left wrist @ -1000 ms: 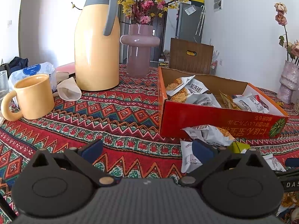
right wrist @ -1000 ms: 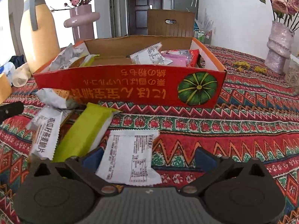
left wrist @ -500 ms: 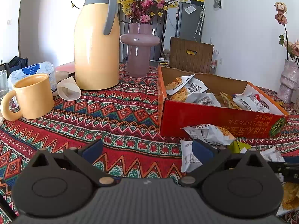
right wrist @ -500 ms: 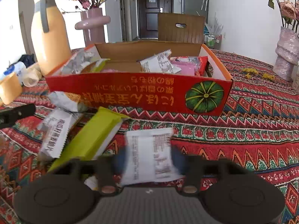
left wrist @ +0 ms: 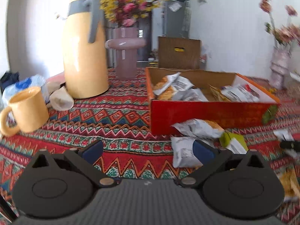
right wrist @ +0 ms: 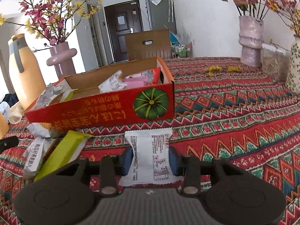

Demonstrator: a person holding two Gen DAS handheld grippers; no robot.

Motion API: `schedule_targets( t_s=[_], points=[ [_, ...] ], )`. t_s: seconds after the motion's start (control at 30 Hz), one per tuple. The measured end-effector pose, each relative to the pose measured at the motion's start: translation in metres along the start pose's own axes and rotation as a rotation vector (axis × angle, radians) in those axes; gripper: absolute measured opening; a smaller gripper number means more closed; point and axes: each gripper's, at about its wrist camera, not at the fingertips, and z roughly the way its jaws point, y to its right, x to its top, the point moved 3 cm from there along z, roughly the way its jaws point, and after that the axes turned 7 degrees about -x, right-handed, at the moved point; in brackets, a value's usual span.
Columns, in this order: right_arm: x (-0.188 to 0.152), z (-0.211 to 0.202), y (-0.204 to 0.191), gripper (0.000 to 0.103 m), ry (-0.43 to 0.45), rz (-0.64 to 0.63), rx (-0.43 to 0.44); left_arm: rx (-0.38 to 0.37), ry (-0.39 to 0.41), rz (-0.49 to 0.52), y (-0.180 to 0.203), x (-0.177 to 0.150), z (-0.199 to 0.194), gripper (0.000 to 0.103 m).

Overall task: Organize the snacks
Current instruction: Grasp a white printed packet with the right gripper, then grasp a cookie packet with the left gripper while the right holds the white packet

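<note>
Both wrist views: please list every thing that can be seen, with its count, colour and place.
Cardboard box: one, red outside, on the tablecloth, holding several snack packets.
White snack packet: one, between the right gripper's fingers.
Green packet: one, on the cloth before the box.
Grey-white packets: at least two, before the box.
Thermos jug: one, yellow with grey handle, left of the box.
Mug: one, yellow, far left.
Pink vase: one, with flowers, behind the jug.
Pale vase: one, with dried roses, far right.
Tablecloth: one, red patterned.
Left gripper: open, empty.
Right gripper: shut on the white packet.
</note>
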Motion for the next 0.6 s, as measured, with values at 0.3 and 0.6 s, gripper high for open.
schedule_targets(
  t_s=[0.3, 0.6],
  points=[
    [-0.003, 0.002, 0.006, 0.04, 0.013, 0.044, 0.025, -0.108, -0.033, 0.192, 0.031, -0.008, -0.019, 0.103],
    [-0.004, -0.002, 0.006, 0.04, 0.032, 0.052, 0.047, -0.202, -0.067, 0.284, 0.069, -0.01, -0.007, 0.096]
  ],
)
